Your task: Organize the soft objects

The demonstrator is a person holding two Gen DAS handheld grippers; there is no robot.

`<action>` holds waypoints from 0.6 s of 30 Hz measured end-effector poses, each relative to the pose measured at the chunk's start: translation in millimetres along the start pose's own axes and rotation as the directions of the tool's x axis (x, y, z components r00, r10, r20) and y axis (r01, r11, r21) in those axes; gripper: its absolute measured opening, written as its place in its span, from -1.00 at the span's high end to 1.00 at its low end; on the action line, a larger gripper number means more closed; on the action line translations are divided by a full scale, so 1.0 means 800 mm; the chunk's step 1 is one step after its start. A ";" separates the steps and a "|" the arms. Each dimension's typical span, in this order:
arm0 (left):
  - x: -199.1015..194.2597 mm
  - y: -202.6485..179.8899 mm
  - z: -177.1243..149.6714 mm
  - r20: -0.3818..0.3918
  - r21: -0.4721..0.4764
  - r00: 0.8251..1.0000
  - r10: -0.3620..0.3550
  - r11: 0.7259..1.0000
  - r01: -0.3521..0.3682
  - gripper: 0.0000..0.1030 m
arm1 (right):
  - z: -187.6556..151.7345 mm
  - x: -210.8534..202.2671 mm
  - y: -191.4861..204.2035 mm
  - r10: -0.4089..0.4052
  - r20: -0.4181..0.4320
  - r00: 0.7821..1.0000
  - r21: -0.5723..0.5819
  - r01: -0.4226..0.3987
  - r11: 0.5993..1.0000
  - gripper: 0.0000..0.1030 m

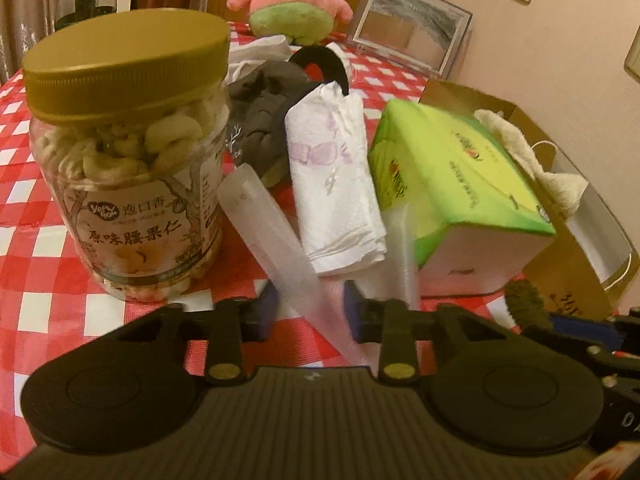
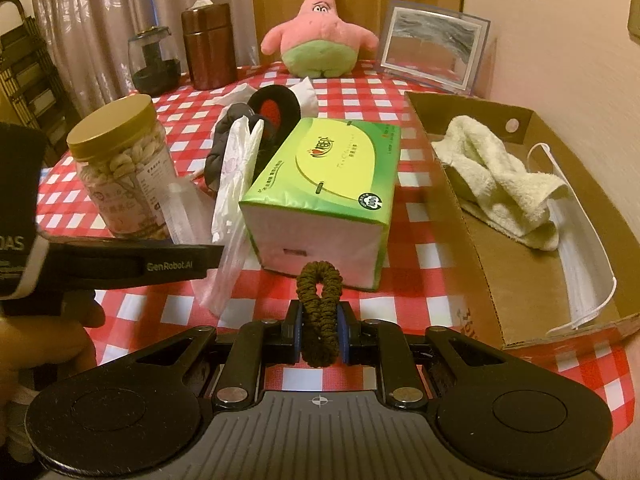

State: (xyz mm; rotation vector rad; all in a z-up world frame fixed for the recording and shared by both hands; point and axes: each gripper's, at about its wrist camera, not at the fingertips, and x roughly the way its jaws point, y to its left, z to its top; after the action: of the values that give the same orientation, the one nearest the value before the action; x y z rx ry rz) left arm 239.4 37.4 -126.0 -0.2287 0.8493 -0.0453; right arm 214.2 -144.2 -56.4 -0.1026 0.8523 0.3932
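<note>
My right gripper is shut on a dark olive scrunchie, held low in front of the green tissue pack. My left gripper is open, its clear fingers reaching toward a folded white napkin between the nut jar and the tissue pack. The cardboard box at right holds a cream towel and a face mask. A dark grey cloth and black earmuffs lie behind the napkin. A pink star plush sits at the back.
The table has a red-and-white checked cloth. A framed picture leans at the back right. A brown canister and a glass jar stand at the back left. A wall is close on the right.
</note>
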 end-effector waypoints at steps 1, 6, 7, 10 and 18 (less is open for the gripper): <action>-0.001 0.000 -0.001 -0.003 0.004 1.000 0.001 1.000 -0.001 0.72 | 0.000 0.000 0.000 0.000 0.001 1.000 0.001 0.000 1.000 0.65; -0.020 0.003 -0.008 -0.013 0.030 1.000 -0.008 1.000 0.009 0.99 | 0.001 -0.004 -0.001 0.003 0.008 1.000 0.005 -0.003 1.000 0.66; -0.027 0.003 -0.010 -0.014 0.035 1.000 -0.009 0.999 0.009 1.00 | 0.001 -0.006 -0.001 0.005 0.010 1.000 0.006 -0.005 1.000 0.66; -0.051 0.006 -0.017 -0.009 0.042 1.000 -0.006 0.999 0.006 1.00 | 0.002 -0.013 -0.001 0.013 0.023 1.000 0.007 -0.013 1.000 0.65; -0.114 0.006 -0.029 0.013 0.064 1.000 -0.002 0.998 0.002 1.00 | 0.002 -0.042 0.003 0.012 0.060 0.998 0.010 -0.012 1.000 0.65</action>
State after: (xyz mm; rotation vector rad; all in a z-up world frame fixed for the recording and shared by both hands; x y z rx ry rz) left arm 161.2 49.6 -74.6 -0.1692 0.8338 -0.0729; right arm 194.5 -151.4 -30.1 -0.0761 0.7964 0.4012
